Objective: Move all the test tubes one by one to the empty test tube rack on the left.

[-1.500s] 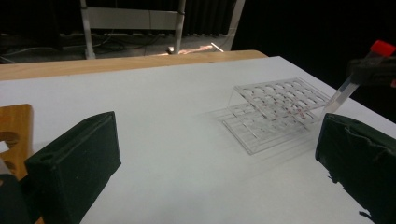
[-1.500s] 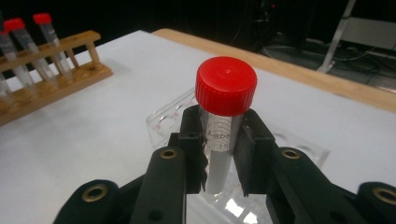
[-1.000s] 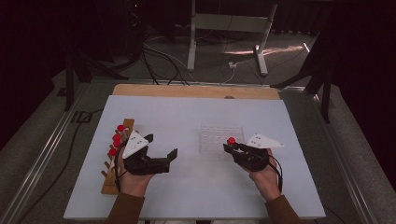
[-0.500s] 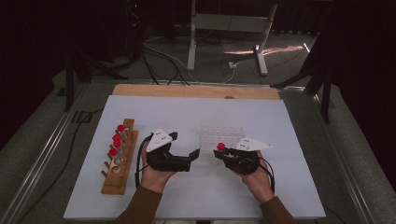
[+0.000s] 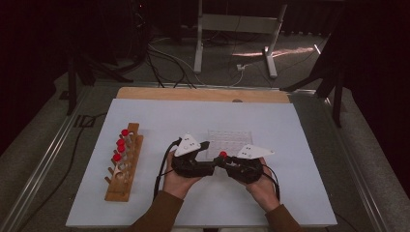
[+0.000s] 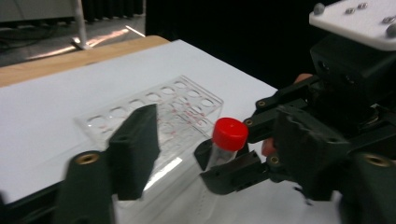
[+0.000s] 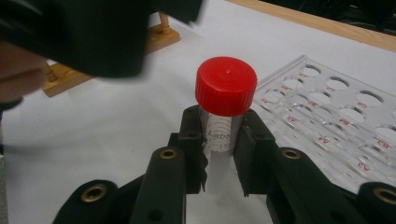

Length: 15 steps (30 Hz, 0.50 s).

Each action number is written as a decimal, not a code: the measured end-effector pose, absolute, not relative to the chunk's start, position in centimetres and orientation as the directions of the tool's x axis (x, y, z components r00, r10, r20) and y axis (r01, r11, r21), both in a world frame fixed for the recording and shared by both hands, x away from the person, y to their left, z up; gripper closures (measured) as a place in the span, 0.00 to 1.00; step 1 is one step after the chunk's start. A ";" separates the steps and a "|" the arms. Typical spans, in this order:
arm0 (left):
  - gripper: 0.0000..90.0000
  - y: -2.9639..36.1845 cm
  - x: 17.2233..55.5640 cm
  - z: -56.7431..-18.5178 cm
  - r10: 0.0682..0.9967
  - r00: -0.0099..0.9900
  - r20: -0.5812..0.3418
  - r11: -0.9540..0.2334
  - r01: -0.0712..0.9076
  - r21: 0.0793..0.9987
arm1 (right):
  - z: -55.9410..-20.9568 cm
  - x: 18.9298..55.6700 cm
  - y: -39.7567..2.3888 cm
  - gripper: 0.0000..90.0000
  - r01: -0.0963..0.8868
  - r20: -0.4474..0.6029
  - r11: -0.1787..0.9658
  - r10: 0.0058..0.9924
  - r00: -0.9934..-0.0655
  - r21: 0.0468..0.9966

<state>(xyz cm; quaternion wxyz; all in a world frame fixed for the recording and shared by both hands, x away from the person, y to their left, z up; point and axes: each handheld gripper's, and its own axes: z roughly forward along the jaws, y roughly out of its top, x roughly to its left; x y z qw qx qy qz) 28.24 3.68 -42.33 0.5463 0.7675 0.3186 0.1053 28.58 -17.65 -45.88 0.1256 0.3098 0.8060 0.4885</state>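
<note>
A clear tube with a red cap (image 7: 226,85) stands upright in my right gripper (image 7: 219,156), whose jaws are shut on it just below the cap. In the high view the cap (image 5: 223,154) shows between the two grippers, near the table's front middle. My left gripper (image 5: 212,166) has come up against my right gripper (image 5: 231,165). In the left gripper view the tube (image 6: 229,135) sits between the left gripper's (image 6: 212,140) own jaws. Those jaws have just been closing, and a gap still shows beside the tube, so they do not press it.
A clear plastic rack (image 5: 231,139) with rows of empty holes lies flat just behind the grippers. A wooden rack (image 5: 122,170) holding several red-capped tubes (image 5: 120,143) stands at the left. The white board ends at a wooden strip (image 5: 203,94) at the back.
My left gripper has moved right, from beside the wooden rack to the right gripper, and its jaws have narrowed. The right gripper has shifted a little left with the tube.
</note>
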 end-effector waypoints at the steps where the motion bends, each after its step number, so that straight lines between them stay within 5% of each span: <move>1: 0.43 3.5 28.3 -42.4 0.595 0.781 -0.189 -0.202 0.374 0.905 | -45.9 28.5 -17.6 0.82 0.376 0.099 0.333 0.621 -0.778 0.865; 6: 0.64 2.7 28.6 -42.6 0.573 0.794 -0.203 -0.222 0.388 0.895 | -45.9 28.5 -17.6 0.82 0.376 0.101 0.333 0.619 -0.779 0.865; 15: 0.78 2.0 28.7 -43.1 0.585 0.791 -0.179 -0.266 0.396 0.879 | -45.9 28.5 -17.6 0.82 0.371 0.094 0.342 0.613 -0.784 0.863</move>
